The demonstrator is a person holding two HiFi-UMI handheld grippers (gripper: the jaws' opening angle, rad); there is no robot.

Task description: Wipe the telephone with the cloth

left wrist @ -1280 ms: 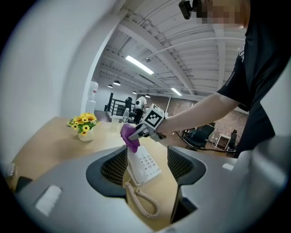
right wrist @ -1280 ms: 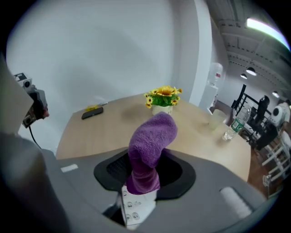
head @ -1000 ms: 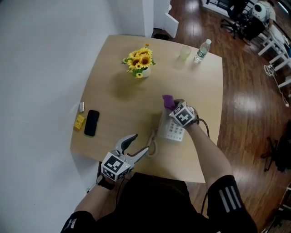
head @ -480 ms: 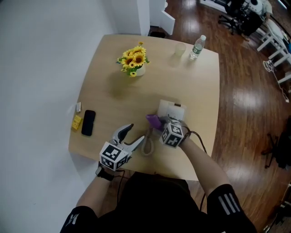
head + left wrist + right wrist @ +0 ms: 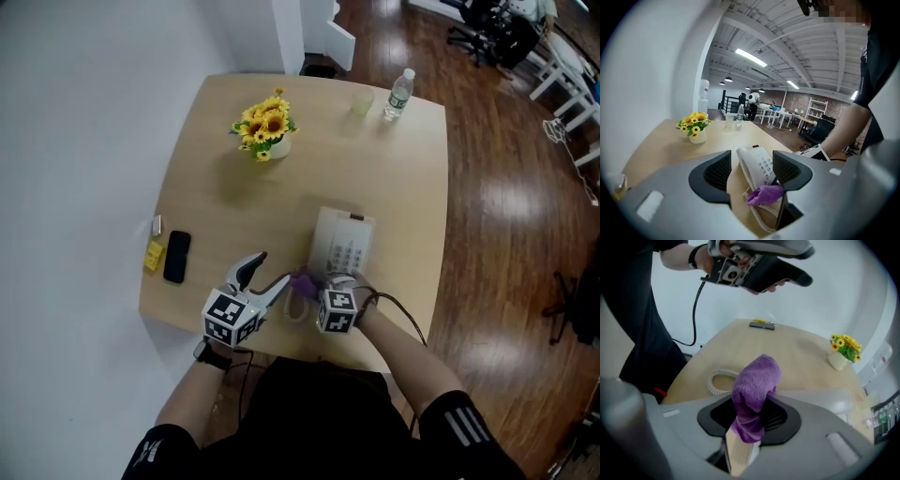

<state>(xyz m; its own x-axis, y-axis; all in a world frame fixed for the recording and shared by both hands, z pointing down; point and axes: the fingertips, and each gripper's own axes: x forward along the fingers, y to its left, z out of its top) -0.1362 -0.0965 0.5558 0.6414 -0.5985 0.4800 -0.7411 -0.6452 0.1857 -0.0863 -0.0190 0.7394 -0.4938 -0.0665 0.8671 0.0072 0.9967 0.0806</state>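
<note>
The white telephone (image 5: 343, 249) lies on the wooden table (image 5: 394, 178), its coiled cord (image 5: 296, 309) at the near end. My right gripper (image 5: 309, 287) is shut on the purple cloth (image 5: 302, 281) and holds it over the phone's near left corner, by the cord. In the right gripper view the cloth (image 5: 754, 394) bulges out from between the jaws of the right gripper (image 5: 750, 417), above the cord (image 5: 717, 378). My left gripper (image 5: 267, 274) stands open just left of the cloth, nothing in it. In the left gripper view, the left gripper (image 5: 751, 171) frames the telephone (image 5: 757, 164) and the cloth (image 5: 765, 194).
A vase of sunflowers (image 5: 262, 127) stands at the far left of the table, a water bottle (image 5: 398, 94) and a cup (image 5: 362, 101) at the far edge. A black mobile phone (image 5: 175, 256) and a yellow item (image 5: 153, 255) lie at the left edge.
My right gripper has carried the cloth from the far end of the telephone down to its near left corner, rolling as it went. The left gripper has shifted slightly toward the phone, still open.
</note>
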